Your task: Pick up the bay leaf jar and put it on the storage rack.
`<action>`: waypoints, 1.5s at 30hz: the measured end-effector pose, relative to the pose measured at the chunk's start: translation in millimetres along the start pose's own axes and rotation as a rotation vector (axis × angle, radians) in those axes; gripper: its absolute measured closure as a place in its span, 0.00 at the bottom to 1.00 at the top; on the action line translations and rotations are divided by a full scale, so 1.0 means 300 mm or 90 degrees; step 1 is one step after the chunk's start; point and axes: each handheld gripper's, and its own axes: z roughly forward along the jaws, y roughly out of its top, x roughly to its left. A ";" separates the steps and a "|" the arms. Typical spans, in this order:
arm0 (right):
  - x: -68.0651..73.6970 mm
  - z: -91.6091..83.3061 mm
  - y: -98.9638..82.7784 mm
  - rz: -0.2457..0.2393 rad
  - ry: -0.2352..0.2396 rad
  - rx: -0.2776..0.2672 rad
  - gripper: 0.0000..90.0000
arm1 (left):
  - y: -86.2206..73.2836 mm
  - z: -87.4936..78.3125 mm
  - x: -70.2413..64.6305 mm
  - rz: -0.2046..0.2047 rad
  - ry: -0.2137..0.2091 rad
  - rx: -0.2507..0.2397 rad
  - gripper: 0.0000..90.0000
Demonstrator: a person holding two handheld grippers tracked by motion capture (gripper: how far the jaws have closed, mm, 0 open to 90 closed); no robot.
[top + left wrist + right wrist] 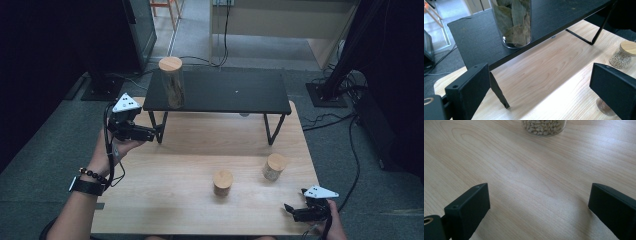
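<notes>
- Grey carpet and trailing cables surround the light wooden table (165, 200) at which we work, a low black shelf (235, 92) standing on thin metal legs along its far side.
- On the shelf's left end stands a tall glass jar (171, 82) with a wooden lid; our left gripper view shows dried leaves inside it (515, 23).
- Our left gripper (142, 132) hovers just off the shelf's left front leg (161, 127), near the tall jar, its jaws spread wide with nothing between them.
- Two short jars sit on the open tabletop, apart from each other: one near the centre (222, 183), one further right (274, 166), both lidded in wood.
- Our right gripper (295, 211) is low at the table's near right corner, jaws wide and empty, bare wood between them and a jar of pale seeds (544, 127) ahead.
- Only the shelf's leg stands between our left gripper and the space beneath the shelf.
</notes>
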 end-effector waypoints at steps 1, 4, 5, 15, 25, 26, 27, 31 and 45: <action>0.000 0.000 0.000 -0.001 0.000 0.000 0.04 | -0.005 -0.001 0.001 -0.001 -0.001 -0.002 0.04; 0.000 0.000 0.001 0.000 0.000 0.001 0.04 | -0.020 -0.006 -0.002 -0.004 0.001 -0.009 0.04; 0.000 0.000 0.001 0.000 0.000 0.001 0.04 | -0.023 -0.007 -0.002 -0.003 0.001 -0.009 0.04; 0.001 -0.001 0.002 0.000 -0.001 0.002 0.04 | -0.075 0.004 -0.015 -0.005 0.003 -0.003 0.04; 0.002 -0.001 0.002 -0.002 -0.001 0.002 0.04 | -0.130 0.011 -0.033 -0.010 0.005 0.003 0.04; 0.002 -0.001 0.002 -0.001 -0.002 0.002 0.04 | -0.136 0.011 -0.034 -0.013 0.005 0.002 0.04; 0.002 -0.001 0.001 0.000 -0.002 0.001 0.04 | -0.140 0.011 -0.035 -0.014 0.003 0.004 0.04; 0.003 -0.001 0.001 -0.001 -0.003 0.001 0.04 | -0.164 0.006 -0.045 -0.019 0.002 0.000 0.04; 0.003 -0.001 0.002 -0.002 -0.003 0.002 0.04 | -0.280 0.027 -0.076 -0.022 0.002 0.002 0.04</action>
